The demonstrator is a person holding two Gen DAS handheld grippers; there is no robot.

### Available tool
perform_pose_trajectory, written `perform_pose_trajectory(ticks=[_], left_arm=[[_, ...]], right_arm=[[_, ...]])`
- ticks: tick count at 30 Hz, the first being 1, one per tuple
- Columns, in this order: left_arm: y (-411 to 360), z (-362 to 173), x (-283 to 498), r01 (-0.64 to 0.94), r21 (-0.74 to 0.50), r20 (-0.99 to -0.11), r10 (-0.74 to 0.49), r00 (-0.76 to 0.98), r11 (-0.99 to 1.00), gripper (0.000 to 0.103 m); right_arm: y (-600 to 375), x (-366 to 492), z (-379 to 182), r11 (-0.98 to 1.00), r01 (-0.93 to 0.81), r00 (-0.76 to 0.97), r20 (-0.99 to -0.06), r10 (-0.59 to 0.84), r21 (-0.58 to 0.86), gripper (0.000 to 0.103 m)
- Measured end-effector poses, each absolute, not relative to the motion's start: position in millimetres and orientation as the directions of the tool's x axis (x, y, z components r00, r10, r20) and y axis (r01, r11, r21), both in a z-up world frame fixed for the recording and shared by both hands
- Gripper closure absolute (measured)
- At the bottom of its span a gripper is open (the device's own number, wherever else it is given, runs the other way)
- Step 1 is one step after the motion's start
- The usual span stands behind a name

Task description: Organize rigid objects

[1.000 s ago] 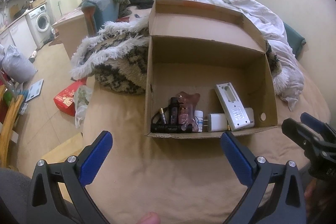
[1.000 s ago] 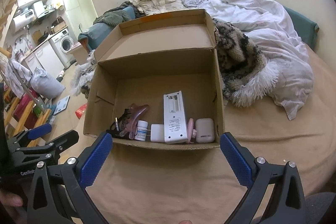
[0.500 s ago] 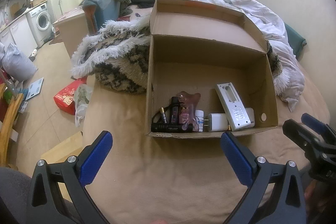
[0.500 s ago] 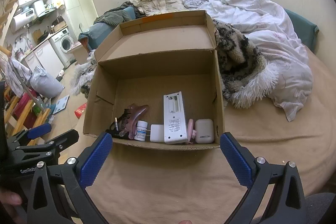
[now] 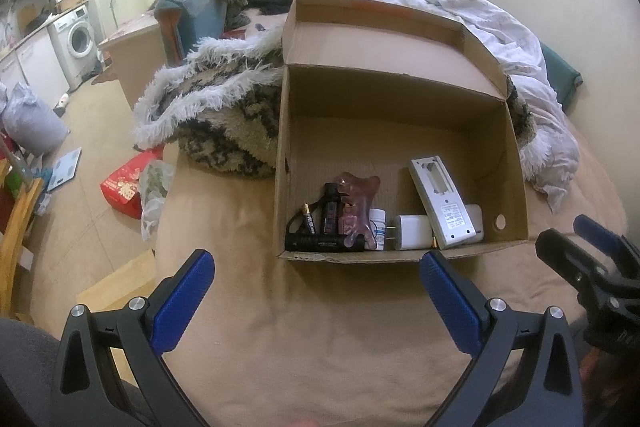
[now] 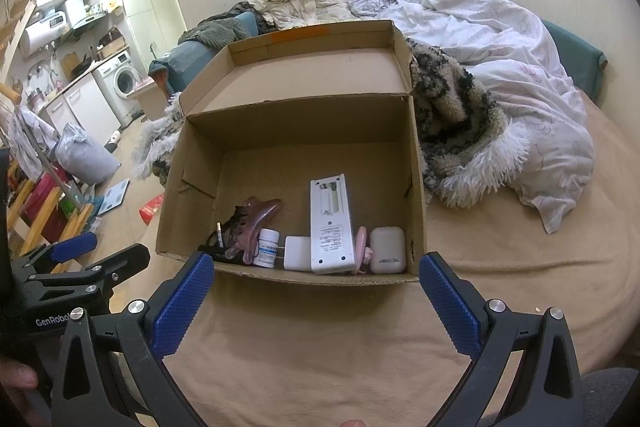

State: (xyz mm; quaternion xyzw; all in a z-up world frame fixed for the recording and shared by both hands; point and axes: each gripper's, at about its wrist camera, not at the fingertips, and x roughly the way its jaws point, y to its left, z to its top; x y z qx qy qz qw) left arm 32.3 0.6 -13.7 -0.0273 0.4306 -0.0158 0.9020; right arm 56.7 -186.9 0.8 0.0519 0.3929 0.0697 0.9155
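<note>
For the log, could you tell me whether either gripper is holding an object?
No, the left gripper and right gripper both hang open and empty.

Home bedroom: bed (image 6: pixel 540 227), washing machine (image 6: pixel 122 79)

One cardboard box (image 6: pixel 200 163) holds one white remote (image 6: pixel 331 227), one white charger (image 6: pixel 298 253), one earbud case (image 6: pixel 387 250), one pill bottle (image 6: pixel 267 247), one flashlight (image 5: pixel 324 243), one battery (image 5: pixel 309 219).

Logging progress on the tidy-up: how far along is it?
Looks mostly done: remote, earbud case, charger, pill bottle and flashlight sit in the cardboard box. The left gripper and right gripper are open and empty. Nothing loose shows on the bedsheet.
</note>
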Motion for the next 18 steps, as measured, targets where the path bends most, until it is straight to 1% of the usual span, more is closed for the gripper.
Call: perform_pose_trajectory(ticks=[18], left_arm=[[-1.5, -12.0, 31.2, -0.012, -0.06, -0.777, -0.039, 0.629, 0.998, 0.001]], right_arm=[[-188.2, 60.9, 1.0, 0.984, -0.115, 0.676, -0.715, 0.176, 0.134, 0.0]])
